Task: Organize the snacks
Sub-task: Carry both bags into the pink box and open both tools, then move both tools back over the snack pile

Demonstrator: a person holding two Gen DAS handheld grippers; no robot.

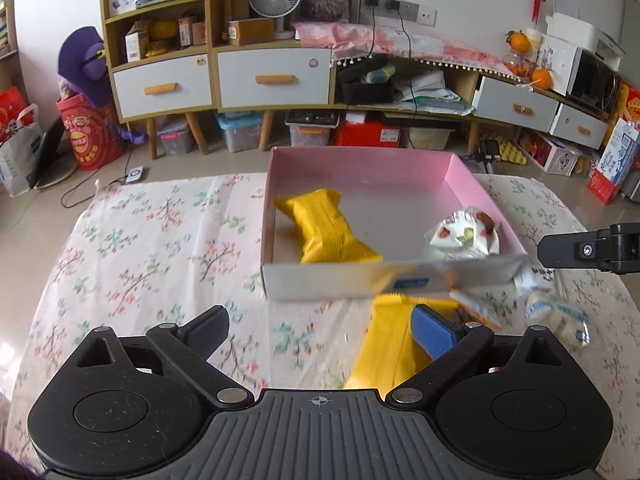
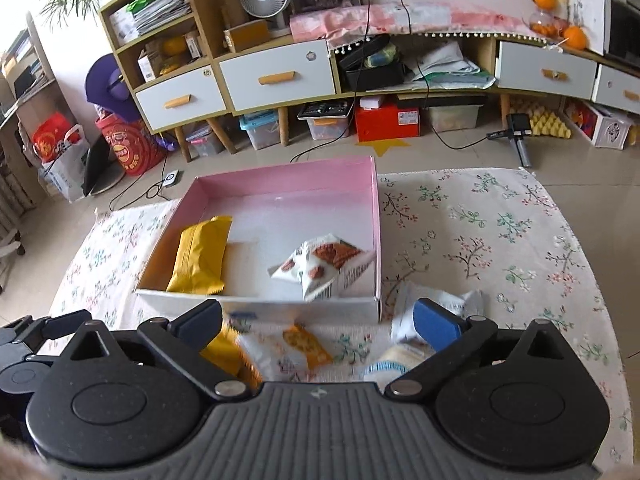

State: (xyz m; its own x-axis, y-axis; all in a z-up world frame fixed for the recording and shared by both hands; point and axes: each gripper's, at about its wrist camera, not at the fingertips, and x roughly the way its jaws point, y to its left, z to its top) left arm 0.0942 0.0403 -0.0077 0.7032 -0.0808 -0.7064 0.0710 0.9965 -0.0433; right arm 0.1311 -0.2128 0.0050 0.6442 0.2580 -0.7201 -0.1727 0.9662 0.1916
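Both grippers hang over a counter [image 2: 500,240] covered with a floral cloth, each tilted down toward a shallow box [image 2: 280,188] with pink inner walls and a white outside.

The left gripper [image 1: 320,330] has its jaws spread wide, with nothing clamped between them. Below its right-hand pad a yellow packet on the cloth [image 1: 384,344] lies just in front of the box's near wall, partly hidden by that pad. The right gripper [image 2: 318,322] is likewise wide apart and holds nothing; its tip also shows at the right edge of the left wrist view.

Inside the box lie two snacks, well apart. A yellow packet in the box [image 2: 200,256] rests against the left wall, seam side up. A white packet printed with brown cookies [image 2: 320,268] sits toward the right wall, one corner raised.

Outside the box, on the cloth close to its near wall, are more snacks: a white packet with an orange picture [image 2: 296,350] between the right gripper's pads but lower down, a white wrapper [image 2: 440,304] behind the right-hand pad, and a pale blue-edged packet [image 2: 394,364], perhaps a small cake, though it is blurred.

Beyond the counter stands a low cabinet [image 2: 276,72] with white drawers.
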